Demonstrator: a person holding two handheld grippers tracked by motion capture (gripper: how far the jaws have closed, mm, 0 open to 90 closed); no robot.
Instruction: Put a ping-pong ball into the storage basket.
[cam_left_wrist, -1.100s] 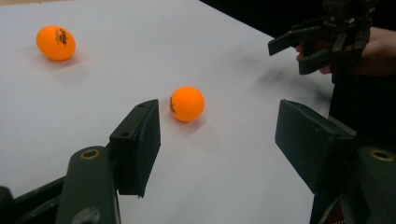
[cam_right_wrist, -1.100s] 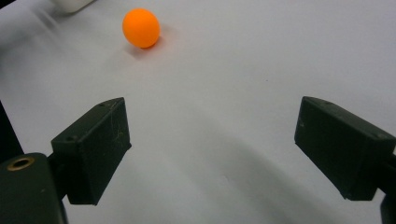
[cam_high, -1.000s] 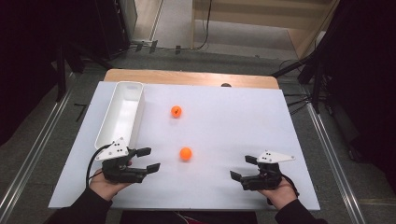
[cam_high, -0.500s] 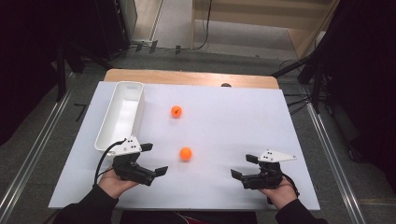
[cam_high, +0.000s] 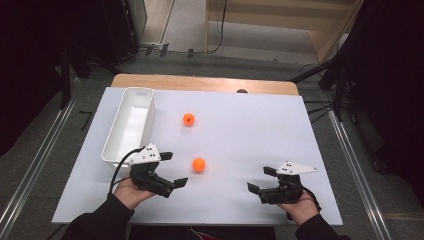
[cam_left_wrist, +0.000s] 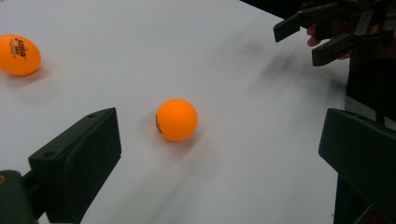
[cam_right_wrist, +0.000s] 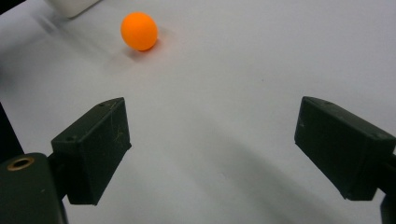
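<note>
- Orange near ball (cam_high: 199, 164), dark print on its side
- Orange far ball (cam_high: 188, 119), black logo
- White bin (cam_high: 129, 125)
- White table sheet (cam_high: 250, 130)
- Black left gripper (cam_high: 175, 169)
- Black right gripper (cam_high: 261, 179)

One camera hangs high over the person's side, facing forward and down across the whole white desk (cam_high: 240, 130), the floor beyond it too. A second rides low on the left gripper (cam_high: 170, 170), skimming the desk close up between its own black fingers (cam_left_wrist: 77, 163) toward the right gripper (cam_left_wrist: 322, 32) farther off. The third sits equally low on the right gripper, facing the desk's left part. All three share the nearer orange ball (cam_high: 199, 164) (cam_left_wrist: 177, 120) (cam_right_wrist: 139, 31).
</note>
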